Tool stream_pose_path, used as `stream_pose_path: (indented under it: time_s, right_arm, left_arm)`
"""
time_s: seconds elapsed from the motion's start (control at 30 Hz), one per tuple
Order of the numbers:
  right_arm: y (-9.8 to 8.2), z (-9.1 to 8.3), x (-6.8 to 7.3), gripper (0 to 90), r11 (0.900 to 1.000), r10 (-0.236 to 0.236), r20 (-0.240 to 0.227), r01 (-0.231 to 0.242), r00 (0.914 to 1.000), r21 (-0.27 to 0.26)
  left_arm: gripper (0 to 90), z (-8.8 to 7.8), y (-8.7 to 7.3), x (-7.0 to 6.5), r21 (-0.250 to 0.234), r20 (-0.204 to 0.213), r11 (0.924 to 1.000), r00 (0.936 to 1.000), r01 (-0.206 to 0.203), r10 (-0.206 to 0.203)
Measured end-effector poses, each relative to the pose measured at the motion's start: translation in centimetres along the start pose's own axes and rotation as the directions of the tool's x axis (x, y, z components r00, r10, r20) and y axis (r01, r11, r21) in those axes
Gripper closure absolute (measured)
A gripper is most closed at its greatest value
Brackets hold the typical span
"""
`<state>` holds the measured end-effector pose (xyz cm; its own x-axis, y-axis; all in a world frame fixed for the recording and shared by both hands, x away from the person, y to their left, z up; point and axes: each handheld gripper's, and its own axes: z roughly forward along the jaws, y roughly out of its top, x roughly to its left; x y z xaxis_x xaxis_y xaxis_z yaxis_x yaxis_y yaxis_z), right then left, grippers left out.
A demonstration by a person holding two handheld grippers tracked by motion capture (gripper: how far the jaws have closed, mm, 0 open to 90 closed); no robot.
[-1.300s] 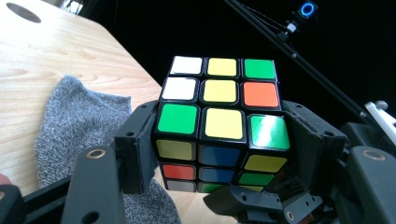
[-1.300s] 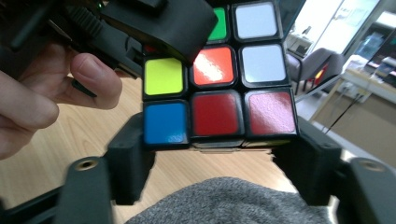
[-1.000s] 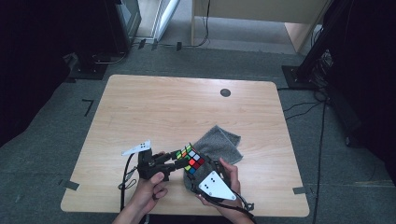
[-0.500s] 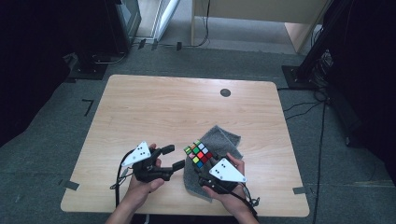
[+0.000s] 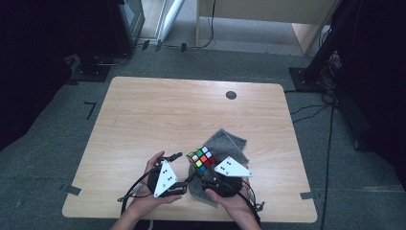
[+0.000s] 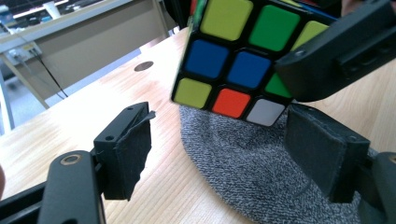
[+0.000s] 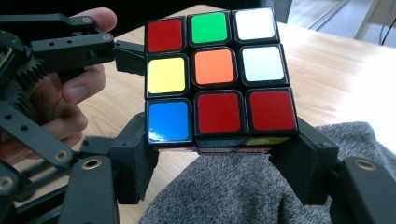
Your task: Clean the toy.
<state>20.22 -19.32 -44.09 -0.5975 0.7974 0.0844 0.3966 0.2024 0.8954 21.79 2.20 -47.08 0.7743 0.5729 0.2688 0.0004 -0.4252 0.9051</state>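
The cube (image 5: 201,158) sits clamped in the right gripper (image 5: 205,173) above a grey cloth (image 5: 229,143). The left gripper (image 5: 178,170), just beside it, has just been opening and holds nothing.

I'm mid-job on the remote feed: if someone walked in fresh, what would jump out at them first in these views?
The scrambled Rubik's cube, bright against the pale wooden table, held up in the right gripper near the table's front edge. Under it lies a grey cloth. Just left of the cube, the left gripper has its jaws apart after just opening, with nothing between them.
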Motion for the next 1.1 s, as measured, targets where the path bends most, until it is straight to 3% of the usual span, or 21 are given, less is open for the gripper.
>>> stream_pose_path:
  time_s: [0.2, 0.37, 0.47, 0.67, 0.77, 0.87, 1.0, 1.1]
  right_arm:
    - [0.0, 0.4, 0.5, 34.6, 0.999, 0.023, -0.033, -0.022, 0.9992, 0.032]
    - [-0.1, 0.8, 0.4, 34.5, 0.995, 0.08, -0.089, -0.075, 0.9928, 0.062]
    - [-0.2, 0.8, 0.3, 34.5, 0.994, 0.096, -0.096, -0.09, 0.9907, 0.068]
    - [-0.2, 0.9, -0.3, 34.4, 0.982, 0.177, -0.142, -0.166, 0.9738, 0.087]
    - [-0.2, 1.0, -0.6, 33.9, 0.983, 0.175, -0.161, -0.162, 0.9714, 0.092]
    - [0.0, 0.8, -0.7, 33.2, 0.984, 0.173, -0.186, -0.163, 0.9672, 0.068]
    - [0.4, -0.1, -1.3, 29.8, 0.984, 0.171, -0.228, -0.176, 0.9585, -0.001]
    - [0.6, -0.8, -2.1, 28.3, 0.979, 0.169, -0.208, -0.188, 0.9635, -0.076]
  left_arm:
    - [24.0, 0.2, 0.0, -0.8, 0.0, -0.006, 0.9981, 0.998, -0.062, 0.062]
    - [27.3, 0.2, -0.1, -1.0, 0.008, -0.015, 0.9945, 0.9944, -0.105, 0.105]
    - [29.9, 0.2, -0.2, -1.0, 0.005, -0.022, 0.9936, 0.9934, -0.113, 0.113]
    - [32.5, 0.2, -0.4, -1.0, 0.005, -0.023, 0.9926, 0.9923, -0.122, 0.122]
    - [33.8, 0.1, -0.5, -1.0, -0.006, -0.031, 0.9913, 0.9909, -0.131, 0.131]
    - [34.5, -0.1, -0.3, -0.7, -0.027, -0.026, 0.995, 0.9951, -0.096, 0.095]
    - [34.8, -0.3, -0.7, 0.6, -0.012, -0.039, 0.9994, 0.9987, -0.034, 0.033]
    - [34.8, -0.5, -1.0, 1.7, -0.005, -0.044, 0.9999, 0.9989, 0.014, -0.014]
